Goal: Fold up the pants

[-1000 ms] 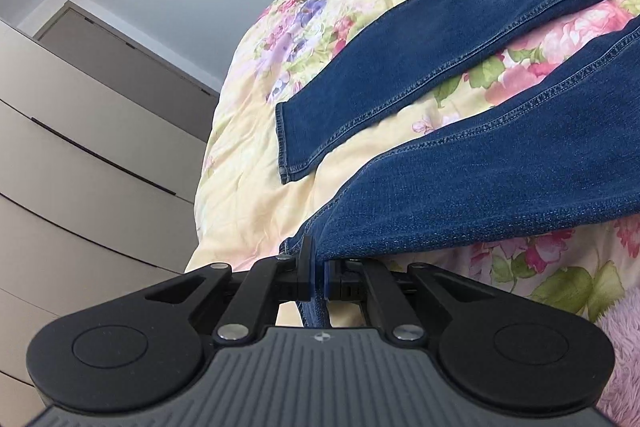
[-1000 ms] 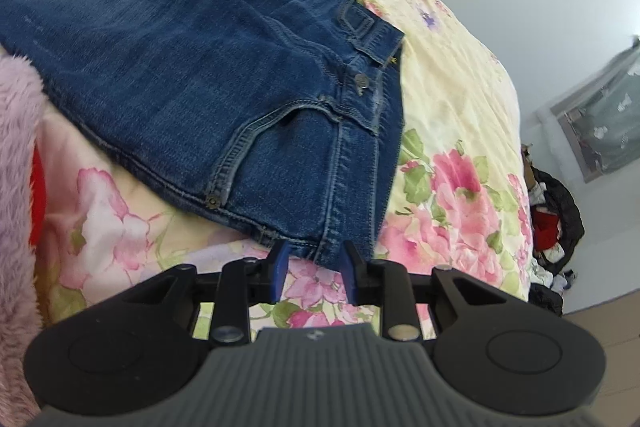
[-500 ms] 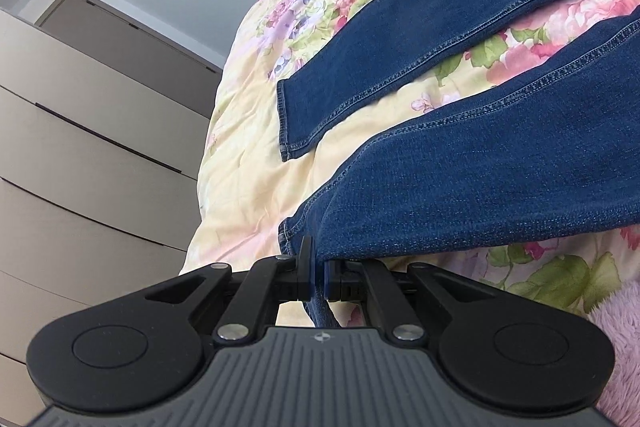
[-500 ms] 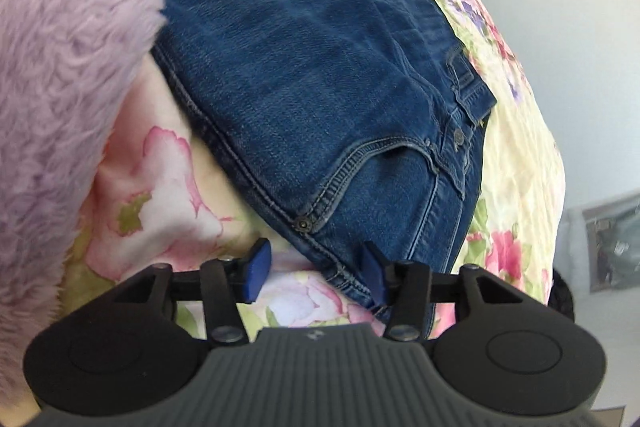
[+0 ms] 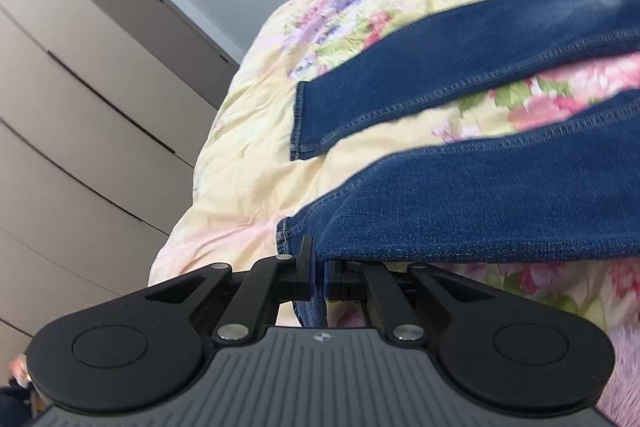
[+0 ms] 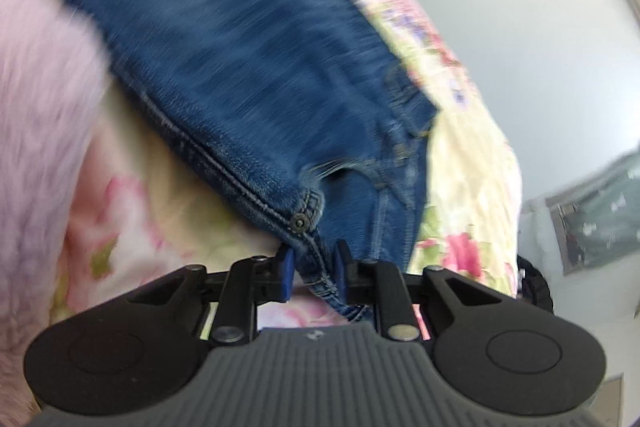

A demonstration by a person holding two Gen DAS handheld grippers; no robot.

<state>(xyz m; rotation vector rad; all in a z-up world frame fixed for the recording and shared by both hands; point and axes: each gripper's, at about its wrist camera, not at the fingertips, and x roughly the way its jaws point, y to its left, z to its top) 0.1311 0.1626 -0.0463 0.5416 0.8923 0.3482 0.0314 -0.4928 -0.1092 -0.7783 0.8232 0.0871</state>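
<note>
Two corners of the jeans (image 6: 248,67), spread on the floral bedspread (image 5: 248,163), are pinched: the hem by the fully closed left gripper (image 5: 319,277), the waist side seam (below the rivet) by the right gripper (image 6: 312,269), whose jaws have just been closing, so both should be lifted together, evenly.

Home bedroom. Bed covered by pale yellow floral quilt (image 5: 256,163), spread ahead of left tongs (image 5: 319,267) and right tongs (image 6: 311,269). Tall wardrobe (image 5: 80,131) with flat beige fronts seen to left of left tongs; closed door (image 5: 160,15) set in plain grey wall beyond. Pink fluffy throw (image 6: 44,131) seen to left of right tongs. Dark bag with clutter (image 6: 534,287) glimpsed on floor at right. Blue jeans (image 6: 248,67) laid out on quilt.
</note>
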